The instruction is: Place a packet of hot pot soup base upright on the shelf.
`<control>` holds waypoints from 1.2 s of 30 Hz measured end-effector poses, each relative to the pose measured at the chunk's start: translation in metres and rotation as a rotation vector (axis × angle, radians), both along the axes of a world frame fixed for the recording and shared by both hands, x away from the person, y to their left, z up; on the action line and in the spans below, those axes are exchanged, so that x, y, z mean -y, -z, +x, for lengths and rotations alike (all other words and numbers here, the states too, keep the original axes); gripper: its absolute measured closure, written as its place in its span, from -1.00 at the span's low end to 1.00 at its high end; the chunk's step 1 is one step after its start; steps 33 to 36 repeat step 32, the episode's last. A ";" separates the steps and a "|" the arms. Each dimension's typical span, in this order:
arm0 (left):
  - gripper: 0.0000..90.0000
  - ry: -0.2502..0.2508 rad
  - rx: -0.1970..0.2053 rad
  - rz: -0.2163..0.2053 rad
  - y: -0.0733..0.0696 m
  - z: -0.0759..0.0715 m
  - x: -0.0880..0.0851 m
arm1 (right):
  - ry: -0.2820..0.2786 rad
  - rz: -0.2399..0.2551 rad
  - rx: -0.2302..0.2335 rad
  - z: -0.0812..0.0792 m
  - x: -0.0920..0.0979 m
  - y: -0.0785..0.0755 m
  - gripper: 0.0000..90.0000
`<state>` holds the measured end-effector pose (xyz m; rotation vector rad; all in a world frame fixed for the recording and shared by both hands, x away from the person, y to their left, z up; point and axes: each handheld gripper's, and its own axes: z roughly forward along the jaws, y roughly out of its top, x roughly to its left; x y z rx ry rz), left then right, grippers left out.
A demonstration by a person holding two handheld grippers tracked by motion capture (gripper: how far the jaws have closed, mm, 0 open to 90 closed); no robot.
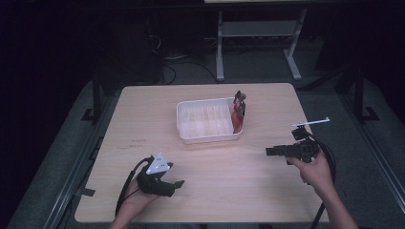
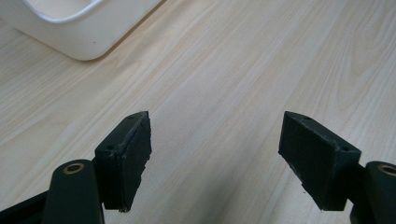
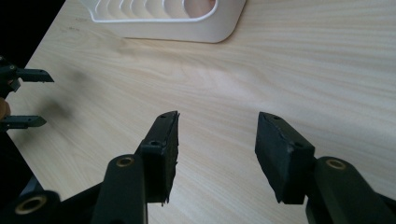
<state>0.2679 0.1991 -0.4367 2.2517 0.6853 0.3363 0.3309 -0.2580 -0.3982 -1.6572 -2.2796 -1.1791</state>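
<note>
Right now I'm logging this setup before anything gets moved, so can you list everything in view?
table: one, light wood, centre of the high view.
rack tray: one, white, ribbed inside, on the table's far middle.
upright item: one, red and dark, standing in the tray's right end; too small to tell what it is.
metal stand: one, grey, on the floor beyond the table.
left gripper: one, black, jaws open over bare wood, near the table's front edge.
right gripper: one, black, jaws open, nothing between them, at the table's right side.
hands: two, one holding each gripper.
</note>
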 end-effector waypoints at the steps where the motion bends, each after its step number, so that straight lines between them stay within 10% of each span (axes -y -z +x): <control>1: -0.44 0.000 -0.001 0.000 0.000 0.000 0.000 | -0.001 0.001 0.001 -0.001 0.000 0.002 0.07; 36: -0.44 -0.001 0.000 0.008 0.001 -0.001 0.000 | -0.028 0.003 -0.002 -0.054 -0.002 0.046 -0.03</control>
